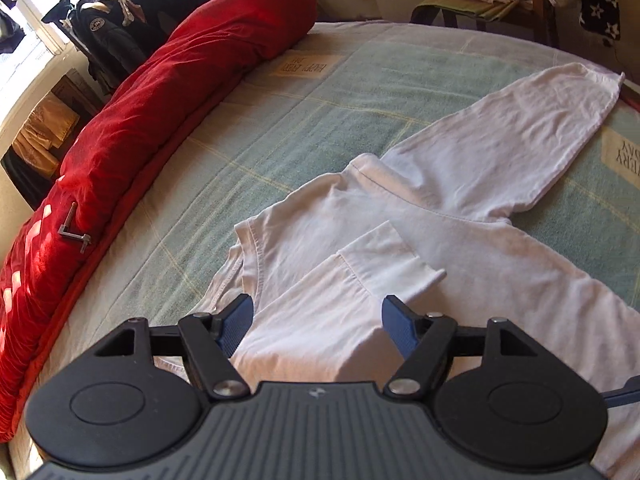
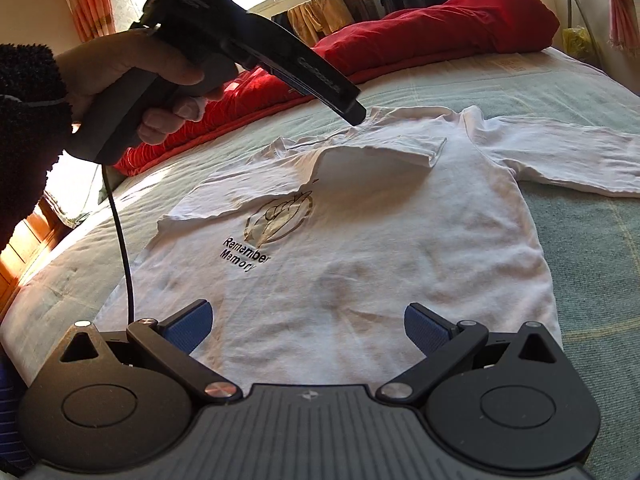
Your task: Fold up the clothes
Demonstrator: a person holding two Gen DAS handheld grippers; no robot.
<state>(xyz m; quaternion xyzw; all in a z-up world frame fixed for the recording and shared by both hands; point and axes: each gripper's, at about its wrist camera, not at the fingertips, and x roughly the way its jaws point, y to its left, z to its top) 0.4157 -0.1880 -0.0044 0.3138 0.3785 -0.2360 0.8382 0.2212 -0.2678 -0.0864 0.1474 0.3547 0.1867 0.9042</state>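
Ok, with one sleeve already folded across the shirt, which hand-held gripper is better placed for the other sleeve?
Probably right. The right hand-held gripper is open and empty over the lower part of the shirt, on the side where the outstretched sleeve lies. The left hand-held gripper hovers open above the folded sleeve.

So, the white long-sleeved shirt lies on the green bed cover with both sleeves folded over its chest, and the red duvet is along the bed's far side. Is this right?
Not quite. Only one sleeve of the white long-sleeved shirt is folded over its chest; the other sleeve lies stretched out on the green bed cover, as the right wrist view shows. The red duvet does lie along the far side.
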